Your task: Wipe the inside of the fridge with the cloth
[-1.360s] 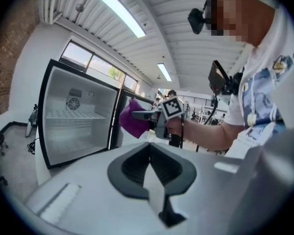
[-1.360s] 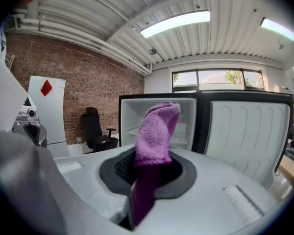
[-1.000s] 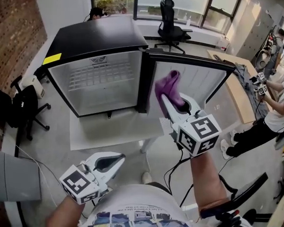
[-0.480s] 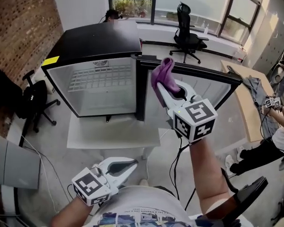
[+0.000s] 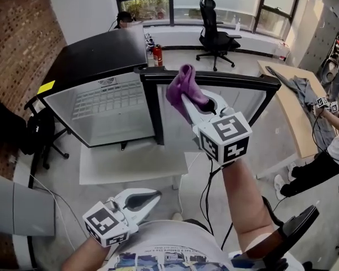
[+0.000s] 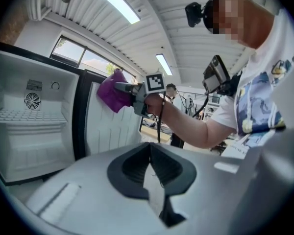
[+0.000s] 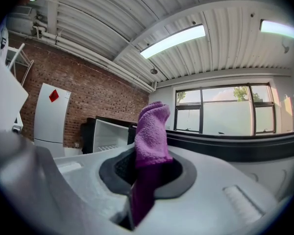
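Cloth [image 5: 179, 90]: purple nubbly pile, matt. Fridge [image 5: 96, 52]: glossy black shell, smooth white plastic lining. Floor [image 5: 56, 171]: matt grey concrete.

My purple cloth [image 5: 179, 89] stands bunched upright, pinched in the right gripper [image 5: 187, 103], near the black fridge [image 5: 96, 55], which stands open, white inside.

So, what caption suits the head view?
Right hand-held gripper holds a purple cloth before the open fridge; left hand-held gripper shut.
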`<state>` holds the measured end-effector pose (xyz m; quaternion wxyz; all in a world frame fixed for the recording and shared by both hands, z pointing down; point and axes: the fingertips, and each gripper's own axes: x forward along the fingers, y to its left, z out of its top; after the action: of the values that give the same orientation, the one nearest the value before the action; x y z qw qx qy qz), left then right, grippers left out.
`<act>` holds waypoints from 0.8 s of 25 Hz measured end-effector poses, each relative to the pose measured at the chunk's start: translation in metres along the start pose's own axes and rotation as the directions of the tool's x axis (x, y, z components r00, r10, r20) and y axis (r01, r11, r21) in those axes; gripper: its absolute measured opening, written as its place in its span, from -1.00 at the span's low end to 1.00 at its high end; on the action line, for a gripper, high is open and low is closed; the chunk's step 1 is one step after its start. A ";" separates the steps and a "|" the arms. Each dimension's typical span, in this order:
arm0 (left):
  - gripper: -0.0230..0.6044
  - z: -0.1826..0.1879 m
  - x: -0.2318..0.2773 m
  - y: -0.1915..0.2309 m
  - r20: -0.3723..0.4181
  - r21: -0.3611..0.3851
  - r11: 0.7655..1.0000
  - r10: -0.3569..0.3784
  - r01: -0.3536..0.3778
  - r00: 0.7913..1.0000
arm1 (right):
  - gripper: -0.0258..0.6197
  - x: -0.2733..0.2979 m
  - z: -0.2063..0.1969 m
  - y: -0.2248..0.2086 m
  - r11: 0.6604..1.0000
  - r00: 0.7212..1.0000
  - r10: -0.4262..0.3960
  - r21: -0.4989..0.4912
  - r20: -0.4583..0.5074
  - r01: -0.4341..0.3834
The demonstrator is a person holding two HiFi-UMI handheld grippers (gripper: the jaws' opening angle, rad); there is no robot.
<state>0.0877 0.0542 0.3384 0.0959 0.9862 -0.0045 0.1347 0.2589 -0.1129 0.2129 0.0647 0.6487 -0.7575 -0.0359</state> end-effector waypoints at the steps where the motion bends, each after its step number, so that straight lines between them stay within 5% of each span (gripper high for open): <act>1: -0.91 0.000 0.001 0.001 -0.005 0.001 1.000 -0.003 0.003 1.000 | -0.75 -0.003 -0.002 -0.005 1.000 1.000 -0.013 -0.001 -0.005 0.013; 20: -0.91 0.006 0.049 -0.032 -0.056 0.031 0.990 -0.135 0.137 0.989 | -0.75 -0.109 -0.024 -0.127 0.956 0.954 -0.293 0.006 -0.065 0.294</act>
<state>0.1376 0.0849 0.3396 0.0879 0.9817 0.0678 0.1546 0.4027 -0.0243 0.2134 0.0776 0.7553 -0.6505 -0.0187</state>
